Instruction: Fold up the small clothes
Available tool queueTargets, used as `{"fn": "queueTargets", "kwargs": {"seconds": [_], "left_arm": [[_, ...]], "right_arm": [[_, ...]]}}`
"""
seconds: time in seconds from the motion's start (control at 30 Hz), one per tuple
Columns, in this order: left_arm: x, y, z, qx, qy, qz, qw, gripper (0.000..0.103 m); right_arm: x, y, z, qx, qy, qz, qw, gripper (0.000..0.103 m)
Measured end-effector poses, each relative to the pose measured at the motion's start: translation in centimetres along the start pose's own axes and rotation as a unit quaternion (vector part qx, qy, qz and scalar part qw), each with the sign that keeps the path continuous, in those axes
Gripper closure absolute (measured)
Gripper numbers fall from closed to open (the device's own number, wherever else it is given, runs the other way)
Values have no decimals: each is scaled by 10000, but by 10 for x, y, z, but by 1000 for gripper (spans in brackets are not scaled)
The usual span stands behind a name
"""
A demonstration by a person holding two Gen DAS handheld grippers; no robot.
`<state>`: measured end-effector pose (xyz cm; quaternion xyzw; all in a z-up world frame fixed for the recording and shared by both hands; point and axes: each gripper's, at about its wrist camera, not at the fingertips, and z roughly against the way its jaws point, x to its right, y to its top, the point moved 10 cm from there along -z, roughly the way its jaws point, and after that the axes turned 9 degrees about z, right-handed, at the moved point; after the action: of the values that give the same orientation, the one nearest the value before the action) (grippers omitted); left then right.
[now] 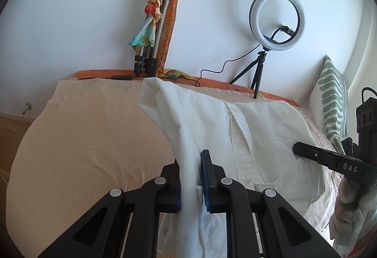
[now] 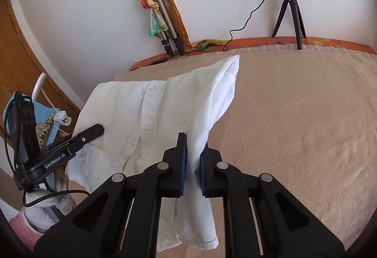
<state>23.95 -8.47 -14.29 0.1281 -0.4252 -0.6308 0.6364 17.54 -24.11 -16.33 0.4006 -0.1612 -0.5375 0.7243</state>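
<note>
1. A white button-up shirt point(image 1: 235, 130) is lying on a beige blanket point(image 1: 89, 140) that is covering the bed; the shirt's button placket is running lengthwise toward the wall.
2. The left gripper point(image 1: 192, 178) is pinching a gathered fold of the shirt between its blue-padded fingers, with cloth hanging down below the jaws.
3. The right gripper point(image 2: 193, 163) is clamping another bunched fold of the shirt point(image 2: 165, 112) in the same way, and a sleeve-like flap is rising from that grip toward the far edge of the blanket point(image 2: 294, 116).
4. Each gripper is showing in the other's view at the shirt's side edge, held by a hand in a light knit glove point(image 2: 42, 206).
5. Beyond the shirt, an orange patterned sheet point(image 1: 235, 87) is peeking out along the wall side of the blanket.
6. A ring light point(image 1: 277, 18) on a small black tripod is standing on that strip, its cable trailing along the orange edge.
7. Also beyond the shirt, a folded silver tripod point(image 1: 153, 36) wrapped in a colourful scarf is leaning against the white wall point(image 1: 82, 10).
8. A green-and-white patterned cushion point(image 1: 334, 97) is standing beside the shirt, on the right gripper's side.
9. Wooden furniture point(image 2: 14, 57) is showing past the shirt's left-gripper side.
</note>
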Motion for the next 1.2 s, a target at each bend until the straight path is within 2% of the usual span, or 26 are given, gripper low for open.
{"fn": "queueTargets", "kwargs": {"seconds": [0.23, 0.4, 0.8, 1.07, 1.2], "left_arm": [[63, 11, -7, 128, -282, -500, 9983, 92], [103, 17, -28, 43, -496, -606, 9969, 92], [198, 12, -123, -454, -884, -605, 9932, 92], [258, 19, -193, -570, -1042, -715, 9903, 92], [273, 27, -224, -566, -1034, -703, 9905, 92]], "right_arm": [[39, 14, 31, 232, -204, 12, 9995, 92], [70, 21, 48, 245, -443, 115, 9986, 93], [194, 37, 63, 174, -1088, -121, 9938, 93], [284, 64, 64, 267, -1584, -353, 9864, 93], [319, 79, 57, 330, -1760, -440, 9828, 93]]}}
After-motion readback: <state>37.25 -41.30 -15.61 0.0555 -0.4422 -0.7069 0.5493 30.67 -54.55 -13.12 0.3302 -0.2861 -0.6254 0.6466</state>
